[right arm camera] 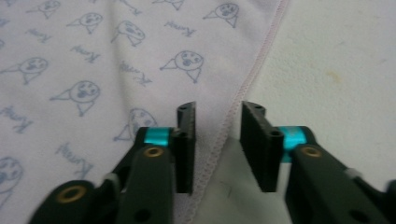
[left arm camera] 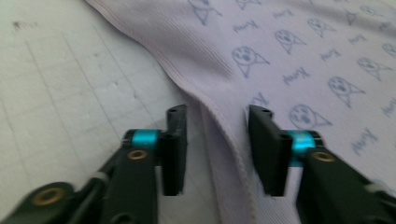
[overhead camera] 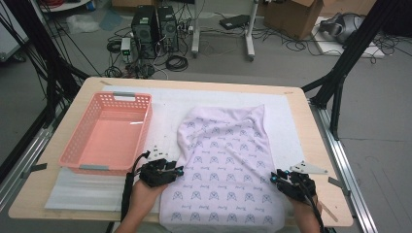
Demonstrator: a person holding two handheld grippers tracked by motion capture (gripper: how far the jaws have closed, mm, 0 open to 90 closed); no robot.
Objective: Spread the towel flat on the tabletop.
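The printed lilac cloth (overhead camera: 226,165) lies spread flat on the white mat (overhead camera: 291,121), its long axis running from the near edge of the table to the far side. The pink basket (overhead camera: 73,150) stands to its left, apart from it.

Left gripper (overhead camera: 163,171): positioned at the cloth's left hem, near end. In the left gripper view the left gripper (left arm camera: 217,149) has its jaws parted, and the hem of the cloth (left arm camera: 299,51) runs up between them along their line of sight. One jaw stands over bare mat (left arm camera: 70,93), the other over fabric.

Right gripper (overhead camera: 290,180): positioned at the right hem, near end. In the right gripper view the right gripper (right arm camera: 218,144) also has its jaws parted, and the stitched edge of the cloth (right arm camera: 93,70) passes between them, fabric to one side and mat (right arm camera: 336,60) to the other.

Assessment: each hand is nearer its own side hem, and both sets of jaws straddle an edge without pinching it. The hems lie parallel to the jaws' reach, so the coming move appears to turn on closing squarely across each edge. Whether the jaw tips touch the fabric cannot be determined.
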